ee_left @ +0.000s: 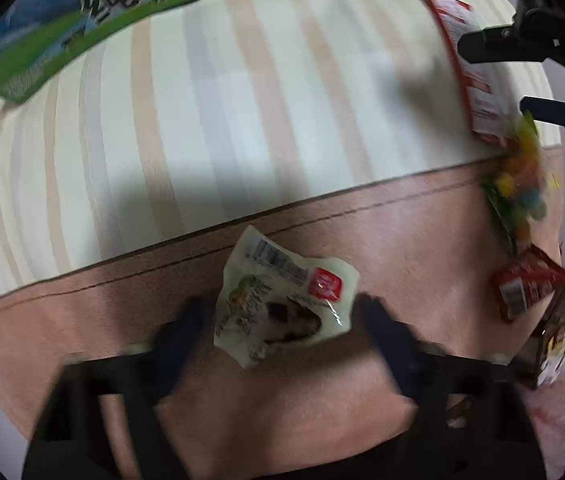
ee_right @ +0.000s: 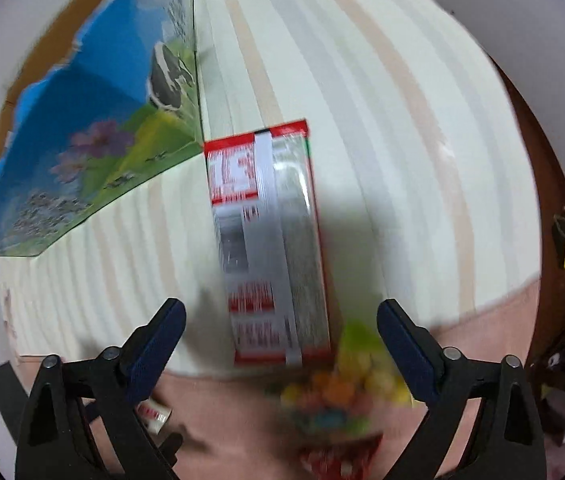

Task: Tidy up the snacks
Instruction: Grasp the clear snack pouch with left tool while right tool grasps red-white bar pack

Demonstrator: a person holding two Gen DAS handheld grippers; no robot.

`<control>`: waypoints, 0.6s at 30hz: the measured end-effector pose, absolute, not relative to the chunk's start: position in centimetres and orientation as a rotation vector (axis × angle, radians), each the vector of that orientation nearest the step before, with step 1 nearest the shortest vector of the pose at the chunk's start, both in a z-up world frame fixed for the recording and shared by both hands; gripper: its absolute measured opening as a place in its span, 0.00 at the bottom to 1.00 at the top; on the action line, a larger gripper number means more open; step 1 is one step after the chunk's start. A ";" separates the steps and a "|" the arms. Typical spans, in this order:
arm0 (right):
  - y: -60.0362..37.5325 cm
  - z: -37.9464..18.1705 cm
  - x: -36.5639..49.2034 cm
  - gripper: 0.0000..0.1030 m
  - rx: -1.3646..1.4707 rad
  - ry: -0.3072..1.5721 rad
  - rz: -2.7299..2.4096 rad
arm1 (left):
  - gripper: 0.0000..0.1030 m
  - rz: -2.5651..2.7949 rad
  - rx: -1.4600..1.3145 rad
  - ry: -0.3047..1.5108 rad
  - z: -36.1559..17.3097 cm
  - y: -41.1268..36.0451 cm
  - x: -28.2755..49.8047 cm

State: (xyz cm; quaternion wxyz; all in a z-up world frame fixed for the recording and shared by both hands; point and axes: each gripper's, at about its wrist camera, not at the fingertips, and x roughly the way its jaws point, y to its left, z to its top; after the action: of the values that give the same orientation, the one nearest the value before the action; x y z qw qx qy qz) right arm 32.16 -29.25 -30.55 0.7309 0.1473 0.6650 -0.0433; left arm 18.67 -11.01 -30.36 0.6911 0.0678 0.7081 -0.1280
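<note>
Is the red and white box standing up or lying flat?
Lying flat. The box rests with a long printed face up on the striped cloth, beside the blue carton.

Your right gripper (ee_right: 280, 326) has a matte black frame: triangular arms with cut-out slots and round silver screws at the pivots. Its fingers (ee_right: 400, 338) wear dark blue textured pads. Your left gripper (ee_left: 284, 320) looks alike, blurred here
</note>
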 end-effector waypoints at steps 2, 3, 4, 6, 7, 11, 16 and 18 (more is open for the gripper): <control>-28.8 -31.4 32.9 0.65 0.286 1.486 -0.109 | 0.56 -0.278 0.109 1.585 -30.5 -10.4 19.0; -28.5 -31.4 33.0 0.62 0.279 1.483 -0.105 | 0.54 -0.268 0.100 1.578 -30.4 -10.1 19.0; -28.1 -31.4 33.1 0.56 0.266 1.480 -0.097 | 0.54 -0.254 0.093 1.568 -30.2 -9.7 19.1; -26.8 -31.2 32.8 0.52 0.239 1.482 -0.061 | 0.54 -0.232 0.046 1.562 -29.9 -8.4 19.2; -26.1 -31.2 32.4 0.51 0.241 1.491 -0.029 | 0.54 -0.220 0.009 1.567 -29.9 -7.6 19.2; -22.9 -31.4 30.1 0.50 0.216 1.529 0.070 | 0.53 -0.159 -0.092 1.577 -29.9 -4.6 19.5; -19.5 -32.7 26.7 0.50 0.200 1.598 0.156 | 0.54 -0.108 -0.158 1.588 -30.6 -1.7 19.0; -19.1 -33.4 26.0 0.52 0.190 1.613 0.145 | 0.57 -0.114 -0.200 1.601 -31.2 -1.0 19.0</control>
State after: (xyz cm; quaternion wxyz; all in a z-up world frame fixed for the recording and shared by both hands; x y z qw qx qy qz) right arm 25.95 -19.14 -33.36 0.6856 0.0848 0.7201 0.0648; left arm 18.96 -1.03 -31.23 0.6905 -0.0894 0.7160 -0.0511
